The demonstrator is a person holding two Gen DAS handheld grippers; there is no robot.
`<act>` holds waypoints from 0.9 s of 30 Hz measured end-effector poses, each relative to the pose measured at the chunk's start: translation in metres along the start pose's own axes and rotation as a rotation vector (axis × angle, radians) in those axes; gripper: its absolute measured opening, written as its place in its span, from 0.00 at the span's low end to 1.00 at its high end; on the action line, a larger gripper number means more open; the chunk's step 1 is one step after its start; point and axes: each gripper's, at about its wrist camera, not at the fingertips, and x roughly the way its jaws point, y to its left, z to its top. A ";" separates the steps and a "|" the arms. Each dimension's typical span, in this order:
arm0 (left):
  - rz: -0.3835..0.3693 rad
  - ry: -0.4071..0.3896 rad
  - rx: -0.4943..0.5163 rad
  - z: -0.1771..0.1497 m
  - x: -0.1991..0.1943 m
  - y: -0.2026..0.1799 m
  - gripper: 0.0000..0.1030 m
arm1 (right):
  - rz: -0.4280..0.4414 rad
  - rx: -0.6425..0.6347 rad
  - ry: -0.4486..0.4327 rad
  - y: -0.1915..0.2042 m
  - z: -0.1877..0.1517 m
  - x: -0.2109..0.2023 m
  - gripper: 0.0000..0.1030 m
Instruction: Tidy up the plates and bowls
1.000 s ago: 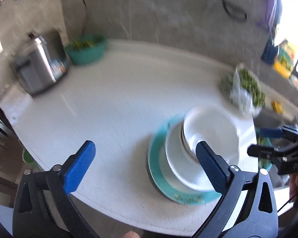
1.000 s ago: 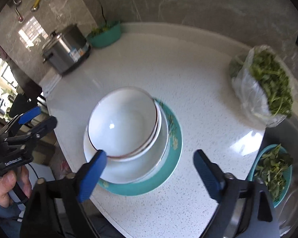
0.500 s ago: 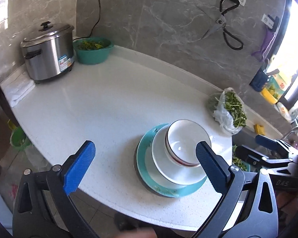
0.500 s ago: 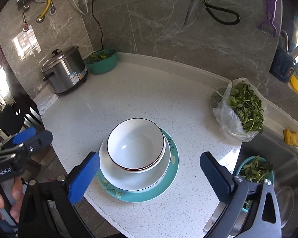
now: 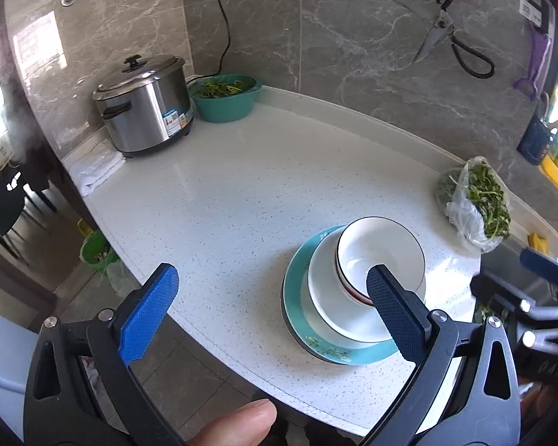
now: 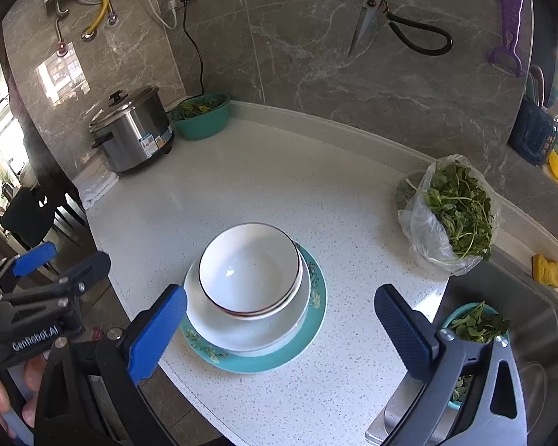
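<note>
While you hold both tools above the counter edge, the left gripper (image 5: 271,312) and right gripper (image 6: 279,329) stand released, grasping nothing. Beyond them, nested white bowls (image 6: 250,271) sit on a white plate (image 6: 241,329) atop a teal plate (image 6: 308,342) on the countertop (image 6: 271,186). Farther back stands a rice cooker (image 6: 132,130).

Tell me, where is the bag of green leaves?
In the right wrist view, the bag of greens lies on the white counter, right of the stacked bowls, beside the sink.
</note>
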 end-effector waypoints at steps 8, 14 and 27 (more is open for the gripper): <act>-0.001 -0.016 -0.019 0.017 -0.011 -0.018 1.00 | 0.013 0.004 0.018 -0.014 -0.009 -0.001 1.00; -0.010 -0.038 -0.014 0.034 -0.020 -0.030 1.00 | 0.022 -0.005 0.026 -0.013 -0.011 -0.001 1.00; -0.019 -0.051 -0.024 0.050 -0.019 -0.036 1.00 | 0.012 0.003 0.033 -0.015 -0.010 0.002 1.00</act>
